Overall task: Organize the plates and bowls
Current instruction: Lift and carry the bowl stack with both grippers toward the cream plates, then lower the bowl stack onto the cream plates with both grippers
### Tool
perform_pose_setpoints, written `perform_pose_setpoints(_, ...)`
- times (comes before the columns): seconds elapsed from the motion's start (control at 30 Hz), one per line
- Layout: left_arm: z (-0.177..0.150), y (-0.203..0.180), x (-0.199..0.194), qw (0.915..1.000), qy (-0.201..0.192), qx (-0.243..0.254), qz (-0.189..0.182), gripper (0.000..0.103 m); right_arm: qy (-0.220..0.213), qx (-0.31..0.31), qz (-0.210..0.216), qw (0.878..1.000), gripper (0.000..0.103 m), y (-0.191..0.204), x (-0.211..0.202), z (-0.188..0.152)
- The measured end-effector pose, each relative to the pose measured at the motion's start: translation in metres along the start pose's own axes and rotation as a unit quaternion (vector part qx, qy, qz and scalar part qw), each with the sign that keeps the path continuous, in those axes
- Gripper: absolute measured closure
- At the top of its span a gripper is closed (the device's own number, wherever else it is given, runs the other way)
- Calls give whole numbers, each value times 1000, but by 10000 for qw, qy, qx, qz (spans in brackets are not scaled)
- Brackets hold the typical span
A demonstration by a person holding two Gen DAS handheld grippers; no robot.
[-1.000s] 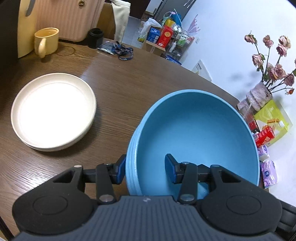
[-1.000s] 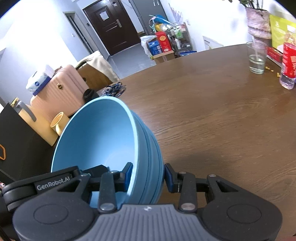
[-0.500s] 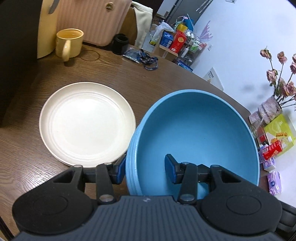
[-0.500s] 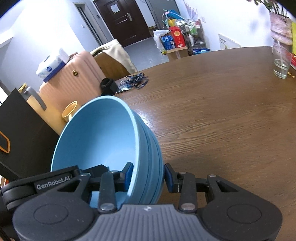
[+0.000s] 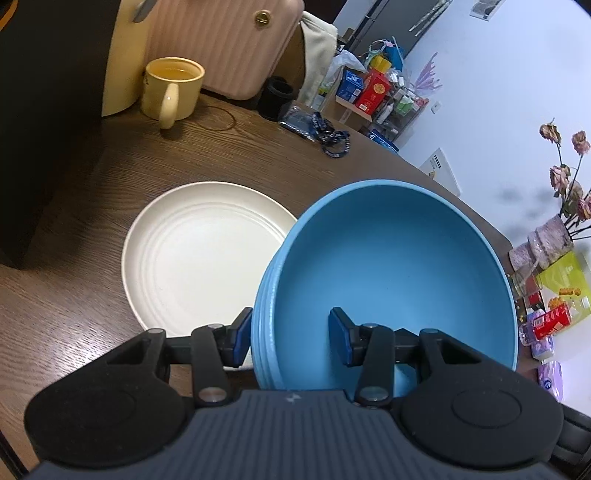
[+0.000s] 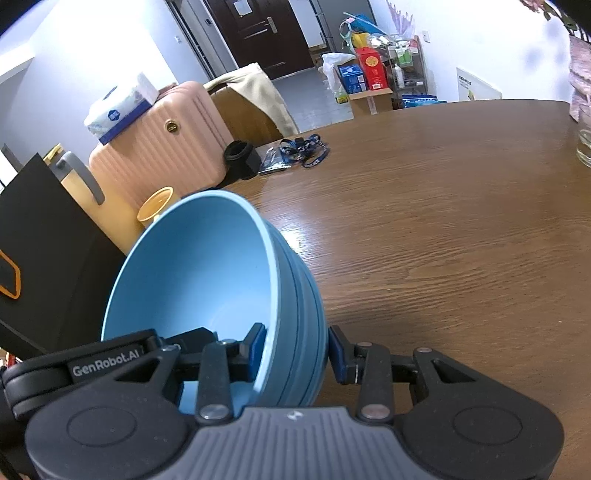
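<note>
**Blue bowl held by both grippers above a wooden table, beside a cream plate**

A blue bowl (image 5: 388, 280) with a ribbed outer wall is carried clear of the table, tilted so its inside faces each camera. The left gripper (image 5: 291, 338) clamps one side of the rim: one blue pad presses the ribbed outside, the other sits inside the bowl. The right gripper (image 6: 295, 350) clamps the opposite side of the rim the same way, one pad inside, one against the ribbed outside. Both grippers are closed on the bowl.

In the left wrist view, a round cream plate (image 5: 199, 258) with faint rings lies flat on the table (image 5: 74, 332), and the bowl's left edge overlaps the plate's right edge in the picture. Whether the bowl touches the plate cannot be told.

The table is dark brown wood grain. Beyond the plate stands a yellow mug (image 5: 171, 90), and near it a small black cup (image 5: 277, 98) and a blue lanyard (image 5: 325, 131). Behind the table's far edge stands a pink ribbed suitcase (image 6: 159, 147) with a tissue pack (image 6: 118, 107) on top. A black bag (image 6: 40, 266) fills the left side of the right wrist view. Dried flowers in a vase (image 5: 554, 206) and snack packets sit at the right. The room has white walls, a dark door (image 6: 258, 33) and a cluttered shelf (image 6: 376, 70).
</note>
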State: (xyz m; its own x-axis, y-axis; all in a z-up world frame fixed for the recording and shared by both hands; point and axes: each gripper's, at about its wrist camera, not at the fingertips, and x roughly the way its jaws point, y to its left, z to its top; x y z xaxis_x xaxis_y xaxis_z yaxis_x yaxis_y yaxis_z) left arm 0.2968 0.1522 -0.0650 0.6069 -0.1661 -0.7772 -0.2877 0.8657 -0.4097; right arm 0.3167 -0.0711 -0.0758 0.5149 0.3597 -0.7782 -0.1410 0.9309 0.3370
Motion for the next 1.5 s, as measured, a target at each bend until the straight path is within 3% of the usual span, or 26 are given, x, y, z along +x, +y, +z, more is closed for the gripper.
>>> perform_pose_setpoints(0.87, 57, 73, 43, 9994, 319, 34, 124, 59, 262, 307, -39, 9992, 67, 57, 86, 12)
perform_pose_setpoints(1.17, 63, 81, 58, 9989, 458, 5, 132, 59, 353, 371, -134, 9986, 68, 60, 106, 15)
perform_pose_setpoints(1.5, 64, 70, 66, 9977, 477, 315, 376, 59, 313, 554, -135, 9979, 69, 51, 115, 12)
